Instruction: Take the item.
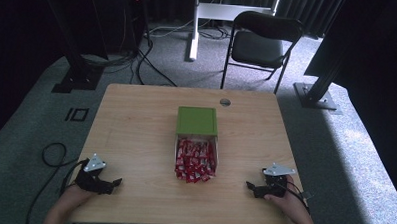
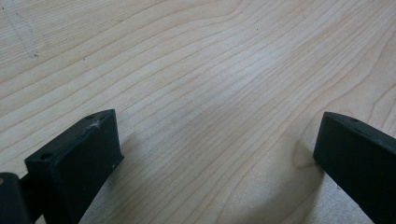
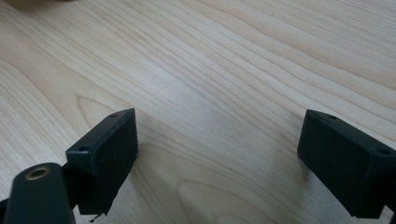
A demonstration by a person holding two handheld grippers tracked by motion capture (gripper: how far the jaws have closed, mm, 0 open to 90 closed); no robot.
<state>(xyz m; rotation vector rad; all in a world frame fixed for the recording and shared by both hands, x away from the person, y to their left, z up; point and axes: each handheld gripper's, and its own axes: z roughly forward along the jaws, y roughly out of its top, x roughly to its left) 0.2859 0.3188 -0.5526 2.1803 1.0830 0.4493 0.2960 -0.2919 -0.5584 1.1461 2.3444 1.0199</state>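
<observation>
A white box [image 1: 177, 146] full of red wrapped sweets [image 1: 195, 160] lies in the middle of the wooden table [image 1: 136, 125]. Its green lid [image 1: 196, 121] rests over the far end of the box. My left gripper [image 1: 115, 182] sits near the table's front left corner, held by a hand, its jaws wide apart over bare wood [image 2: 219, 140]. My right gripper [image 1: 250, 186] rests near the front right corner and points toward the box. Its jaws also stand wide with nothing between them [image 3: 217, 144]. Both grippers are open and well apart from the box.
A round cable hole [image 1: 225, 102] sits near the table's far edge. A black folding chair [image 1: 261, 41] stands behind the table. Black frame legs [image 1: 75, 72] and cables [image 1: 52, 154] lie on the grey carpet at the left, another leg [image 1: 314, 93] at the right.
</observation>
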